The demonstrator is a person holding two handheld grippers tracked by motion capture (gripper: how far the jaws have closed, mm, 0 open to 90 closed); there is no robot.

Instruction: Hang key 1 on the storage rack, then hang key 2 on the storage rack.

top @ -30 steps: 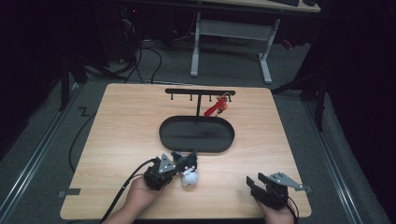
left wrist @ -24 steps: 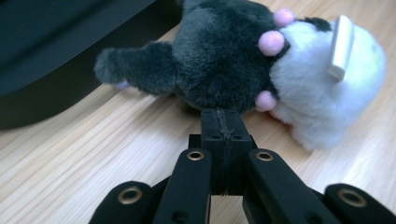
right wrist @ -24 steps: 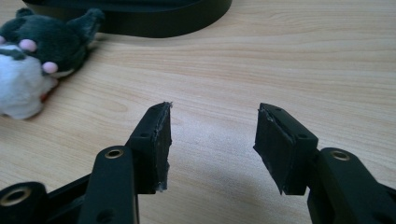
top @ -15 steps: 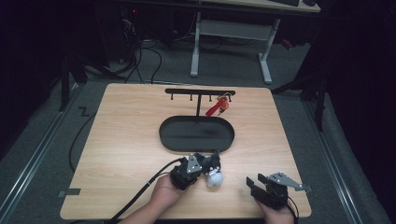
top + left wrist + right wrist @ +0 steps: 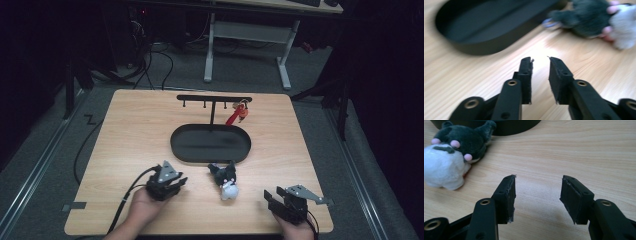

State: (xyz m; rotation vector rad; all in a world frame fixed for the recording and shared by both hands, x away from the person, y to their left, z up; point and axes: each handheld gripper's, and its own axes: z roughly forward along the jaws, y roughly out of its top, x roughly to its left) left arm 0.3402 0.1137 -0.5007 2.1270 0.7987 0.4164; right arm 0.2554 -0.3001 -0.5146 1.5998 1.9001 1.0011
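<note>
At the near edge of the table (image 5: pixel 125 125), the left gripper (image 5: pixel 172 187) sits at the near left with its jaws parted by a narrow gap and nothing between them; they have just been opening, and the plush toy (image 5: pixel 226 181) now lies free on the wood to its right. At the near right the right gripper (image 5: pixel 281 204) rests with its jaws set wider, also empty. In the left gripper view the plush toy (image 5: pixel 596 20) lies beyond and to the right of the jaw line, blurred; in the right gripper view the plush toy (image 5: pixel 454 157) lies ahead and to the left, dark half toward the tray (image 5: pixel 506 126). The toy lies on its side in the near middle, between the two grippers and just short of the oval black tray (image 5: pixel 210 145). Beyond the tray stands a hook rack (image 5: pixel 212 100) with a red keyring (image 5: pixel 237 114) hanging near its right end. Risks, as judged: the toy is soft and rounded, so a pinch on the fluffy white end may slip or catch only pile. The left jaws look too narrow to take the body without opening more. A low approach from either side may push the toy against the tray wall instead of seating it between the pads. A carry toward the rack could snag the keyring.
</note>
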